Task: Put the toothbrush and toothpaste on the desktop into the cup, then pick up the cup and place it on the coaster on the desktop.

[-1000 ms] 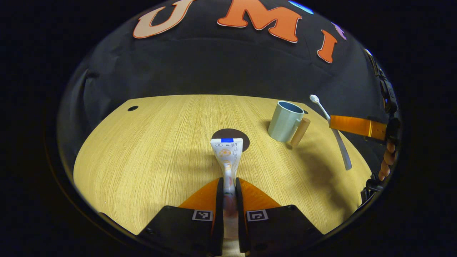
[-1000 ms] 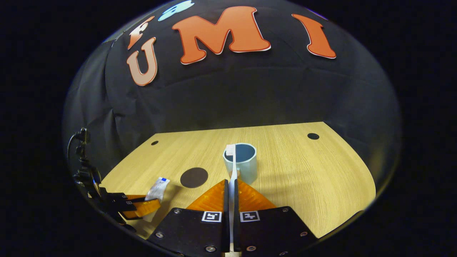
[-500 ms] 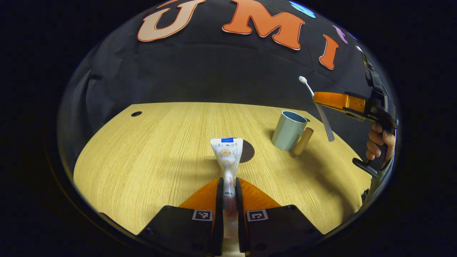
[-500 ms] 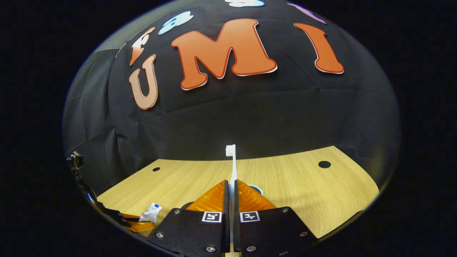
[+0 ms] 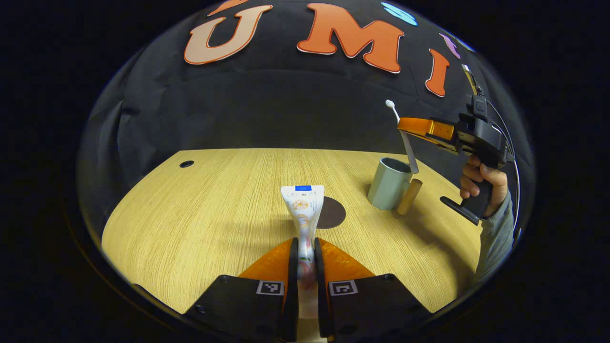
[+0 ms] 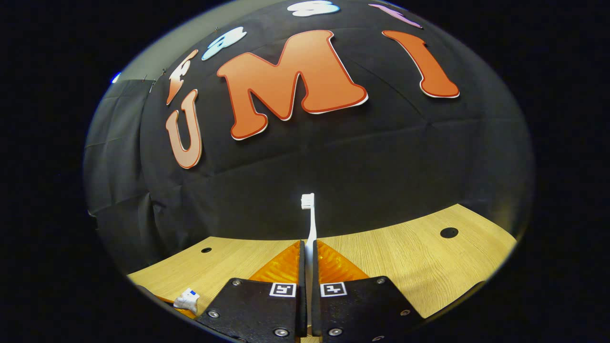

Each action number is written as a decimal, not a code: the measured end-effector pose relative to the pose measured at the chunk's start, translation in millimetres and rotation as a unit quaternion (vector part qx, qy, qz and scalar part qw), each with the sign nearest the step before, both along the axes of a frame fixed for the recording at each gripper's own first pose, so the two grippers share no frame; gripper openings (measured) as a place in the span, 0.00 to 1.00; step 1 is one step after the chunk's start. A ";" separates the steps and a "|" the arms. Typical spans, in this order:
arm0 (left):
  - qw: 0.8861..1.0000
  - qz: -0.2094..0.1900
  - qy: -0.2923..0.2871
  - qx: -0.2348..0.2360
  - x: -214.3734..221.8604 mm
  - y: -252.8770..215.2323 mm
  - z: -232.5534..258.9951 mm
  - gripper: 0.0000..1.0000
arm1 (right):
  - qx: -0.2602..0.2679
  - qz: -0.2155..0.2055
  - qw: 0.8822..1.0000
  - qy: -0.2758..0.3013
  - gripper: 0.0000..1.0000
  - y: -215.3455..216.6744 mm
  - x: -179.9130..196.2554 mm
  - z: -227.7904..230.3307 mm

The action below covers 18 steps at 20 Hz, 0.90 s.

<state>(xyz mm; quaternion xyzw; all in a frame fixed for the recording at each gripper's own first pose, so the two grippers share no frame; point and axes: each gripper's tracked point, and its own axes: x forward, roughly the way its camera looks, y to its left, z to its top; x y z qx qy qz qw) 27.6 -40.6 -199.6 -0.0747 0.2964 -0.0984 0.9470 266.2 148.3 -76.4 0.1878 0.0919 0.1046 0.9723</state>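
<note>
The toothbrush (image 5: 403, 136) stands nearly upright over the cup (image 5: 389, 184) at the table's (image 5: 200, 209) far right, pinched by the right gripper (image 5: 413, 127), held level in a raised hand (image 5: 481, 178). The left gripper (image 5: 305, 247) clamps the toothpaste (image 5: 303, 206) near the coaster (image 5: 332, 213).

The right gripper (image 5: 405, 127) has lifted the toothbrush (image 5: 402, 136) upright, its handle end now over the cup (image 5: 388, 183).
</note>
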 end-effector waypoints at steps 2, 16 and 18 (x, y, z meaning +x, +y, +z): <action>1.000 0.001 -0.008 -0.001 -0.4 0.8 1.2 0.20 | 0.007 -0.004 1.000 -0.014 0.04 -1.6 7.2 1.6; 0.999 -0.005 -0.048 -0.010 1.3 2.8 44.4 0.20 | -0.034 -0.015 0.997 -0.063 0.04 -14.1 20.3 -21.6; 0.999 -0.005 -0.052 -0.012 7.0 3.0 51.0 0.20 | -0.037 -0.018 0.997 -0.062 0.04 -16.0 15.7 -25.8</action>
